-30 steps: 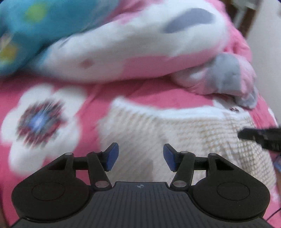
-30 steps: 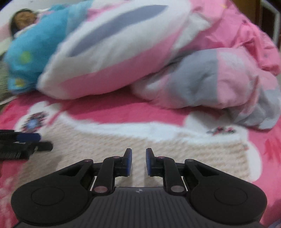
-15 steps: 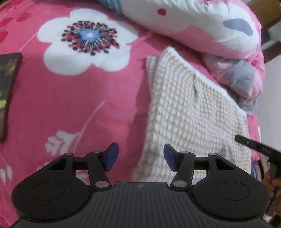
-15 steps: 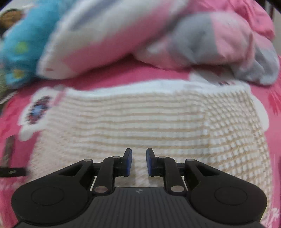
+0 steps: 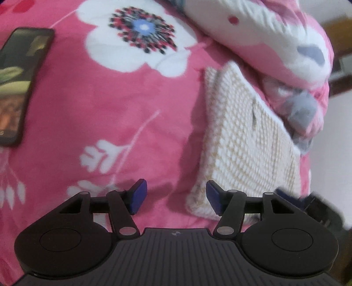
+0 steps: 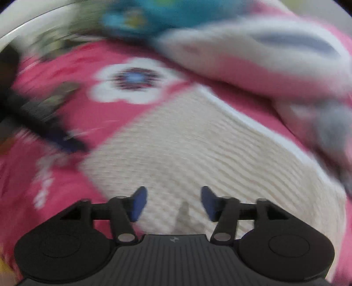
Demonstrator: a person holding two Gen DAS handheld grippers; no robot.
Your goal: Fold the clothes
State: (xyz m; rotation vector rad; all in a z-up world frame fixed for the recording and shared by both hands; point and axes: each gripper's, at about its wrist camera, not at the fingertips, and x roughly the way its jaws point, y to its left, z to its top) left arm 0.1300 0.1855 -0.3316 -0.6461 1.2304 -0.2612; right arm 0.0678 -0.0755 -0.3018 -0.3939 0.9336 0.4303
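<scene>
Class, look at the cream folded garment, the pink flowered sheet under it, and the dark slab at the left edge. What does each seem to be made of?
Cream garment: probably a knitted or waffle-textured fabric, matt, shown by its raised grid of bumps. Pink flowered sheet: thin printed woven cloth, smooth, with soft creases. Dark slab: seemingly a phone, glossy glass or plastic, since its face shows reflections.

Cream and white waffle-checked knitted garment (image 5: 244, 145), hot pink bedsheet (image 5: 110, 110) printed with white flowers with blue, red and black centres, pink, white and grey quilt (image 5: 275, 44), black phone (image 5: 19, 83), turquoise blanket (image 6: 154, 15) with yellow dots
</scene>
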